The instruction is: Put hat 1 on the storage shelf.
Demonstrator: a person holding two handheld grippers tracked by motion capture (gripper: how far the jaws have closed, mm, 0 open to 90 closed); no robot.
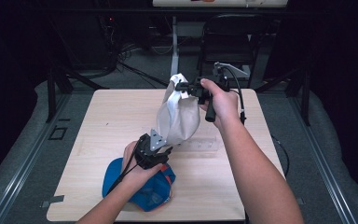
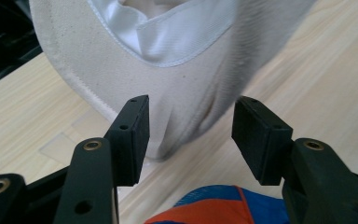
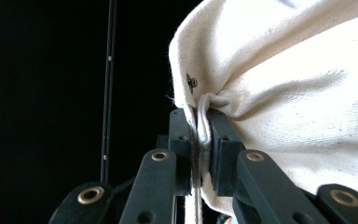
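My right gripper (image 1: 186,87) has its jaws pinched tight on the top edge of the cream cloth bag (image 1: 179,114), holding it up above the middle of the surface (image 1: 98,140), toward the far edge. The bag hangs down with its bottom close to the surface. My left gripper (image 1: 161,150) sits just below the bag's lower end, jaws spread wide and gripping nothing. Under my left hand (image 1: 137,172), a blue and orange cloth (image 1: 156,193) lies by the near edge.
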